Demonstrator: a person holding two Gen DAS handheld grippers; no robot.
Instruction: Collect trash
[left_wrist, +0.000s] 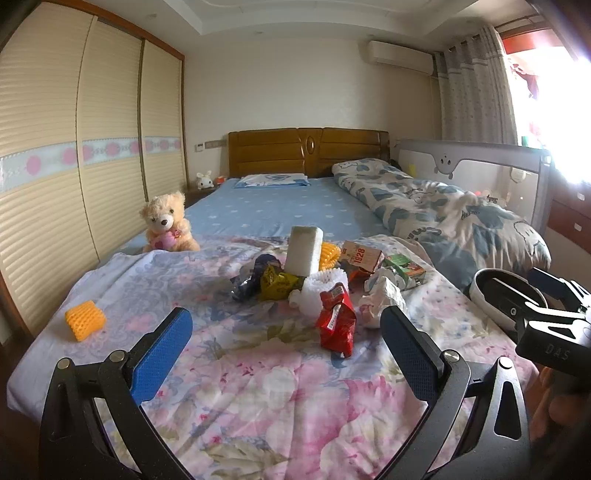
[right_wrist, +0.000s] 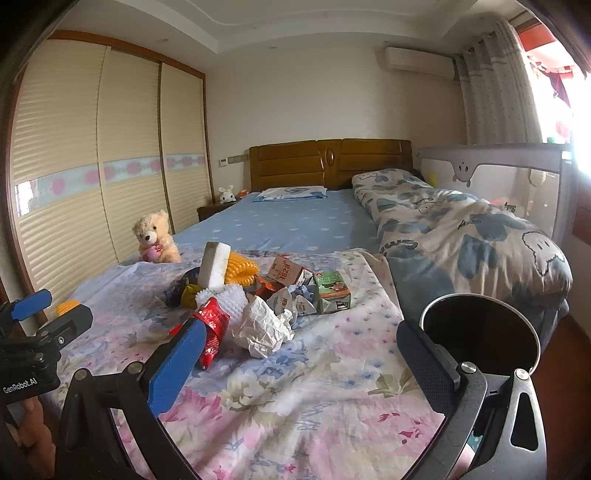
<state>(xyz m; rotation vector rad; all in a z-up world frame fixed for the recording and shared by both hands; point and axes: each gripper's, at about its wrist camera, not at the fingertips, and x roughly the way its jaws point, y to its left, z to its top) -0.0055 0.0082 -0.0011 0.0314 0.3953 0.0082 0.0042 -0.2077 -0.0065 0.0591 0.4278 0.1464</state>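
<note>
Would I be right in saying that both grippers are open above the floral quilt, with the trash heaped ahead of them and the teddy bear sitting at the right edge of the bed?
Not quite: the teddy bear sits at the left edge of the bed, by the wardrobe, as the left wrist view shows. The rest holds: left gripper and right gripper are open above the floral quilt, with the trash heaped ahead.

A bedroom with cream walls (left_wrist: 280, 92). A wardrobe (left_wrist: 74, 155) with slatted sliding doors fills the left side. The bed (left_wrist: 280, 210) has a wooden headboard (left_wrist: 308, 151). An air conditioner (left_wrist: 400, 55) hangs high beside grey curtains (left_wrist: 476, 88); the window (left_wrist: 554, 110) glares bright.
</note>
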